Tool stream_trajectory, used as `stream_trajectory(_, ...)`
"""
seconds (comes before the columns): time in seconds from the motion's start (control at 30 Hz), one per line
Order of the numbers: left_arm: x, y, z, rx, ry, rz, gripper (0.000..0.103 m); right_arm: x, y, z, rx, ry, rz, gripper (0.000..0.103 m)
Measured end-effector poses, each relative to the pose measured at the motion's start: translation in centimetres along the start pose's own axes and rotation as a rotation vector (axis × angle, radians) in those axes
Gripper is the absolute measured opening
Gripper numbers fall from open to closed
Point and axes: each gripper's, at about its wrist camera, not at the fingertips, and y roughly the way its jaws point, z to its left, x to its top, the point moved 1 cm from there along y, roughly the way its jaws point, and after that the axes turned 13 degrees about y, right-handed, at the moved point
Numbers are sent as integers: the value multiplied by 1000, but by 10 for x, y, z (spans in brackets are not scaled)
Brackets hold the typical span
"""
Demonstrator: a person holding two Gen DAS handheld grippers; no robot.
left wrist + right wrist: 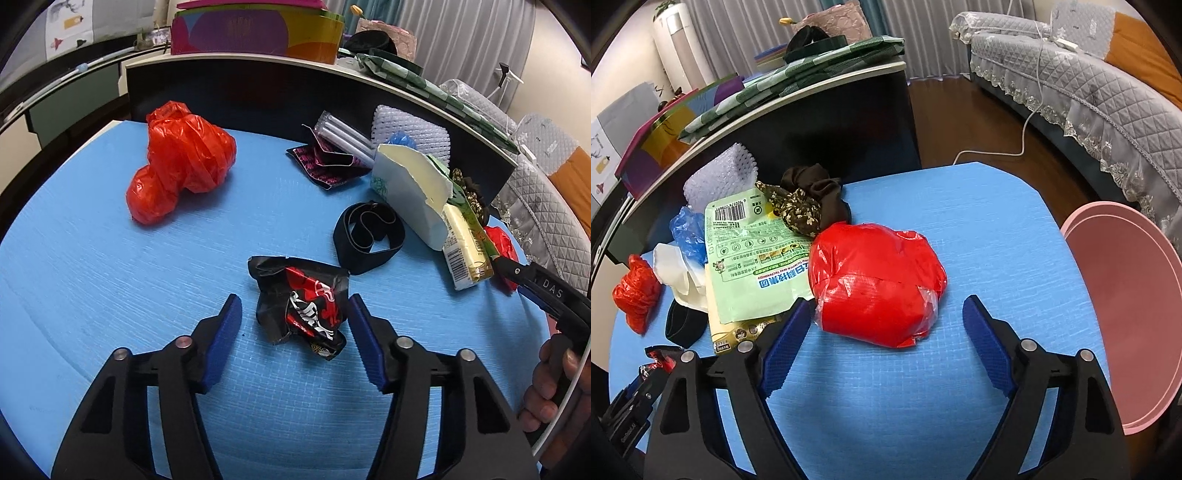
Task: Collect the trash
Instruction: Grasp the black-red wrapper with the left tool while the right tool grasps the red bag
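My left gripper [294, 314] is open, its blue pads on either side of a crumpled black and red wrapper [303, 299] on the blue mat [110, 277]. My right gripper [884, 317] is open, just in front of a red plastic packet [875, 284], its left pad close to the packet's edge. A crumpled red plastic bag [177, 162] lies at the far left of the mat; it also shows in the right wrist view [635, 293]. A green and white package [753, 258] lies left of the red packet.
A pink bin [1126, 314] stands off the mat's right edge. A black elastic band [367, 236], a dark patterned wrapper [325, 162], white foam netting [720, 177], a brown scrunchie [812, 199] and blue plastic [689, 236] lie on the mat. A dark cabinet [258, 96] stands behind.
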Motion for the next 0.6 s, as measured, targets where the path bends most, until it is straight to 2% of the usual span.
stream_trajectory(0.07, 0, 0, 0, 2, 0, 2, 54, 1, 1, 0, -5, -2, -3, 77)
stream_trajectory(0.17, 0, 0, -1, 6, 7, 8, 47, 1, 0, 0, -11, -7, -6, 66)
stream_trajectory(0.43, 2, -6, -3, 11, 21, 0, 34, 2, -11, -4, 2, 5, -23, 63)
stream_trajectory(0.6, 3, -13, -7, 14, 37, -16, 33, 3, -29, 0, 7, -10, -60, 62)
